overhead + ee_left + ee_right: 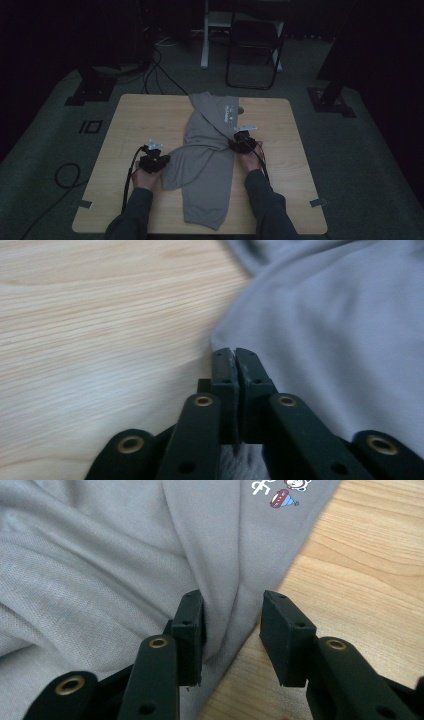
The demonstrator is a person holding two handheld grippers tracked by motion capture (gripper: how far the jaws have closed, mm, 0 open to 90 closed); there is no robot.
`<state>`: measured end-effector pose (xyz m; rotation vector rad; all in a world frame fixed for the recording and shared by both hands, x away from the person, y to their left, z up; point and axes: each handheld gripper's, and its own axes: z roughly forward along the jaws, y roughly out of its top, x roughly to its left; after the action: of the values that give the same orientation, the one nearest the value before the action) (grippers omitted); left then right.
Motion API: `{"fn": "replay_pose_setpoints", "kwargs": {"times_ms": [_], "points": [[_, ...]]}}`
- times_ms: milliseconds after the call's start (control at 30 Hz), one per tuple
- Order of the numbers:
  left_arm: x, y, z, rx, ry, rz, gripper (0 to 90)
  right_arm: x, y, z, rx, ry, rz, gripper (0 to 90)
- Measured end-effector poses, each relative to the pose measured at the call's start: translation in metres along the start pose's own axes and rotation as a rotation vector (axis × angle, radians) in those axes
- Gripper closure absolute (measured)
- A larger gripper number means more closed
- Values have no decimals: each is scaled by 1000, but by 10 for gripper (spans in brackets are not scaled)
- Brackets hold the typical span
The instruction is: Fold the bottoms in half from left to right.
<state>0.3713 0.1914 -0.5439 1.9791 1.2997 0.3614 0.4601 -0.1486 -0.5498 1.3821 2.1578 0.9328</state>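
Note:
A grey shirt [205,160] lies crumpled along the middle of the wooden table [145,115], with a small print [231,112] near its far end. My left gripper [154,161] sits at the shirt's left edge. In the left gripper view its jaws [234,357] are pressed together with a thin layer of the grey cloth [340,330] pinched between the pads. My right gripper [243,142] is at the shirt's right edge. In the right gripper view it [232,630] stands open astride a fold of the cloth [100,555], the pads not pressing it. The print [280,492] lies just beyond.
Bare wood [100,315] lies left of the shirt and more [360,580] to its right. Beyond the table stand a black folding chair [252,45] and a white post [205,35]. Cables [65,175] trail over the dark carpet at the left.

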Motion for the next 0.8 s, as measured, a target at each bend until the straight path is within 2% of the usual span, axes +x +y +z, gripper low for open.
{"fn": "replay_pose_setpoints", "kwargs": {"times_ms": [67, 200, 300, 367, 400, 433, 467, 600, 767, 800], "points": [[-9, -1, -5, -29, -34, 22, 883, 0, 0, 0, -3, -1, -2, 623], [-32, -1, -11, -58, -88, 61, 882, -1, -1, 0, -7, 3, -6, 624], [-55, -3, -13, -60, -139, 87, 882, 0, -1, 0, -7, 2, -6, 623], [-73, -7, -14, -58, -180, 124, 882, -1, -1, 0, -6, 3, -7, 623], [-73, -7, -14, -58, -180, 124, 882, -1, -1, 0, -6, 3, -7, 623], [-87, -11, -15, -55, -213, 148, 882, 0, 0, 0, -5, 2, -6, 623], [-93, -14, -15, -54, -228, 155, 882, -1, 0, 0, -4, 3, -7, 623], [-116, -27, -19, -20, -303, 194, 882, -1, 0, 0, -3, 5, -5, 621], [-141, -53, -21, 46, -398, 249, 883, -2, 1, 1, 7, 8, -11, 611], [-141, -53, -21, 46, -398, 249, 883, -2, 1, 1, 7, 8, -11, 611]]}}
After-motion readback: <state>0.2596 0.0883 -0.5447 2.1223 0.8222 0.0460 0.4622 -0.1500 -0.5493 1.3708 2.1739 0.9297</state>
